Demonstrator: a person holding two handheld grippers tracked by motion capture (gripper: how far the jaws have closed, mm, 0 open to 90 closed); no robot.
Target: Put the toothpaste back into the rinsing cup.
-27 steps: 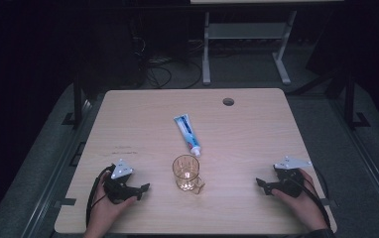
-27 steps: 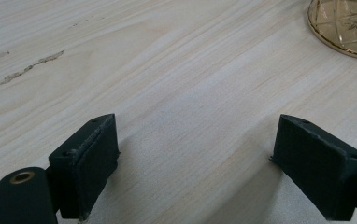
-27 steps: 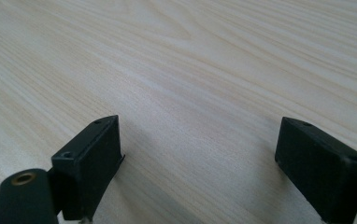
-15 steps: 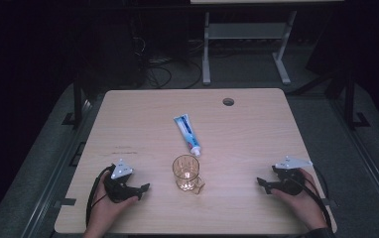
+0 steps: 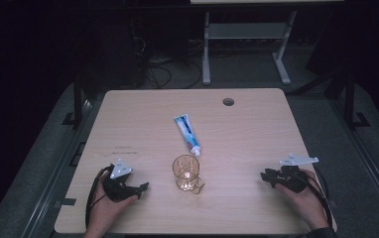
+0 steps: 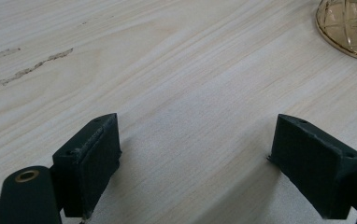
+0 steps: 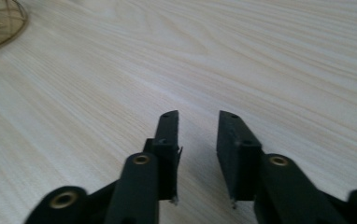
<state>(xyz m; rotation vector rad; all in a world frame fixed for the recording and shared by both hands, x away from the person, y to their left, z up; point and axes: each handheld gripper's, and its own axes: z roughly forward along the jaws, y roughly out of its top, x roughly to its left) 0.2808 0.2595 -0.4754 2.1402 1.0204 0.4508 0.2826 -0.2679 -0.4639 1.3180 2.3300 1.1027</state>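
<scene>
- On the counter [image 5: 128, 124], near the person's edge, both grippers rest, and compared with a second ago nothing has shifted: same spots, same angles.
- Left gripper [image 5: 137, 189] sits at the near left, pointing toward the glass [image 5: 186, 172]; in the left gripper view its fingers [image 6: 90, 158] stand wide apart over bare wood, nothing between them.
- Right gripper [image 5: 266, 175] sits at the near right, well apart from the glass; in the right gripper view its fingers [image 7: 169, 140] stand close together with a narrow gap, gripping nothing, just counter below.
- Glass stands upright near the middle of the counter, between the two grippers, its handle toward the near right; its rim peeks into the top right corner of the left gripper view and the top left of the right gripper view.
- Tube [image 5: 187, 134] lies flat just beyond the glass, cap end pointing at it, close but whether it touches is hard to tell.
- No change in glass or tube either, so my read is that the work has not begun: this looks like a ready pose.
- Likely opening move: one gripper reaches in for the tube or the glass; the left, already spread, looks better set for it.
</scene>
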